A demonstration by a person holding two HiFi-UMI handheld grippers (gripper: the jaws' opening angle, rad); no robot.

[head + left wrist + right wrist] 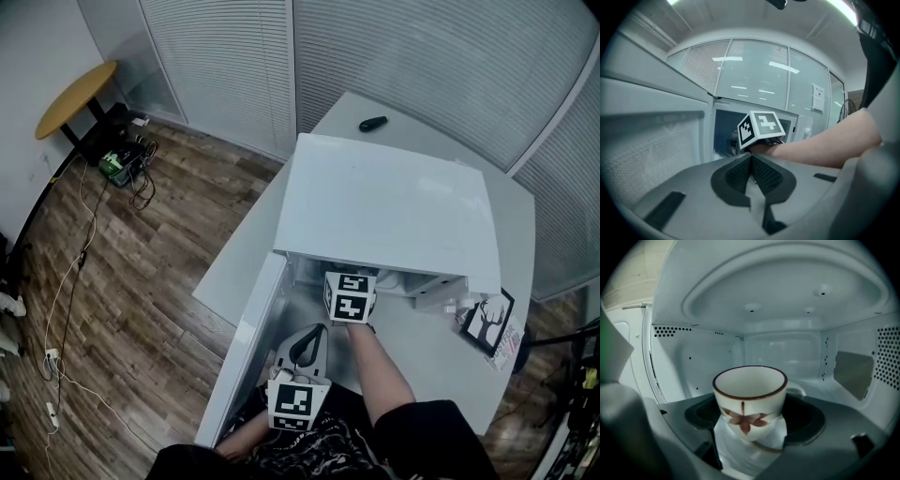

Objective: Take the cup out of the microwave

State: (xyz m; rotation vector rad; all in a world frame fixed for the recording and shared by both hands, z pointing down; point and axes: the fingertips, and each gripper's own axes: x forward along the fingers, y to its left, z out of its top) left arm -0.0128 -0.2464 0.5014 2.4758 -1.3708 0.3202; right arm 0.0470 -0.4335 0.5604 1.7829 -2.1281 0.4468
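Closest to us, our left gripper point(751, 158) hangs before the open door point(246, 356), fingers pressed together on nothing. We've got the microwave point(384, 206) on the white surface point(427, 370), our right gripper point(753, 420) inside it, fingers spread wide. We're at the grasp: the cup point(749, 394) stands upright in there between them, ungripped. Next, we reckon, close squarely on its sides.

The microwave point(384, 202) stood on the table point(441, 366), its door point(246, 352) swung open to the left, with a small object point(373, 123) on the table behind it and a card point(487, 321) just to its right. The cup point(750, 399) sat inside the microwave, between the jaws of the right gripper point(349, 292). The left gripper point(302, 349) was nearer, beside the door.
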